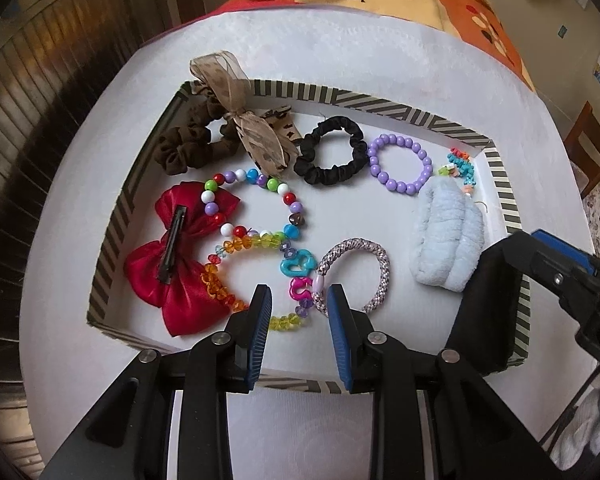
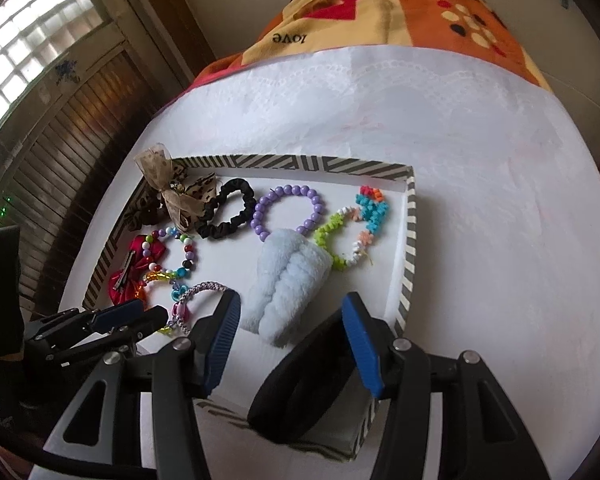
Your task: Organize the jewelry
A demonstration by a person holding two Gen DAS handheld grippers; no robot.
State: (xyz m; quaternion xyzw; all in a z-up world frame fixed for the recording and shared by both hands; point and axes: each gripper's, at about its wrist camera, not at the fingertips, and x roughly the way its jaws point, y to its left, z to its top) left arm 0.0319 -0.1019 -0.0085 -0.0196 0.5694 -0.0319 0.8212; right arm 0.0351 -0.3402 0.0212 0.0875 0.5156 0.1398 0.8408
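Note:
A striped shallow box point(image 1: 112, 248) on white cloth holds the jewelry: a red bow point(image 1: 180, 268), rainbow bead bracelets point(image 1: 292, 208), a black scrunchie point(image 1: 328, 150), a purple bead bracelet point(image 1: 400, 164), a fluffy light-blue scrunchie point(image 2: 288, 280) and a braided silver hair tie point(image 1: 364, 264). My left gripper point(image 1: 298, 304) hovers open over the hair tie and bracelets, with nothing between its pads. My right gripper point(image 2: 292, 320) is open above the box's near right corner. A wide black band point(image 2: 292, 392) stands there against its right finger, and the left pad is clear of it.
A brown scrunchie with a gauze ribbon point(image 1: 220, 120) lies in the box's far left corner and a flower-bead bracelet point(image 2: 352, 232) at its far right. Beyond the white cloth point(image 2: 460, 140) lies an orange blanket point(image 2: 380, 12). Wooden shutters point(image 2: 60, 152) stand on the left.

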